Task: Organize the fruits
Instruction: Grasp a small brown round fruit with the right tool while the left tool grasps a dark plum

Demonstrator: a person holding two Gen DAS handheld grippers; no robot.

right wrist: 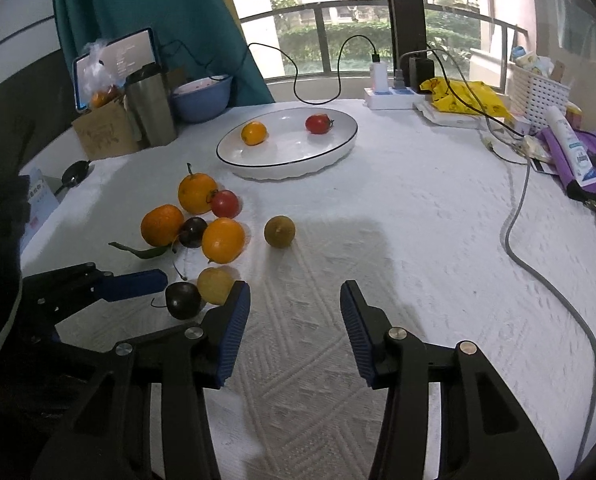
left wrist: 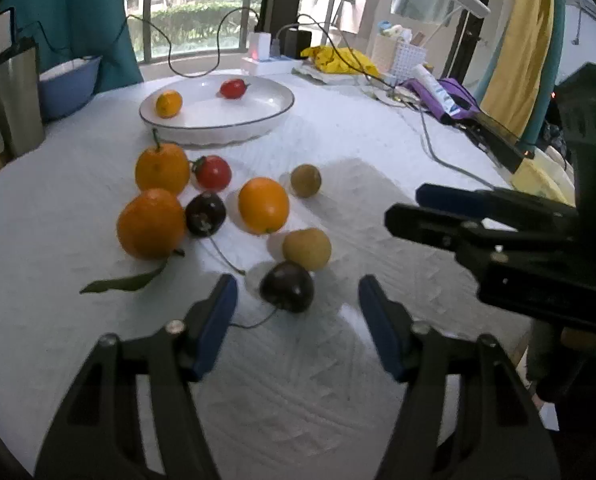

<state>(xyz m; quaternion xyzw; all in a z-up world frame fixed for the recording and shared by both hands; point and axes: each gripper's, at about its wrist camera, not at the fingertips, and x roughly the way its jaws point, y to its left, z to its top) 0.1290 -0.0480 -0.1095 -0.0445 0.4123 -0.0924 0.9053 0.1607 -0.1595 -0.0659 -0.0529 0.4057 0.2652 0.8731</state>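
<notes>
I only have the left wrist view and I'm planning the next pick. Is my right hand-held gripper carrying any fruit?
Observer: No. In the right wrist view the right hand-held gripper has its jaws apart over bare tablecloth, with nothing between them.
Operator: Any fruit I can't see?
Observer: Yes, a clear bag of oranges sits on a cardboard box, left of the steel tumbler.
Operator: Anything else back there?
Observer: A lit tablet stands behind the bag.
</notes>
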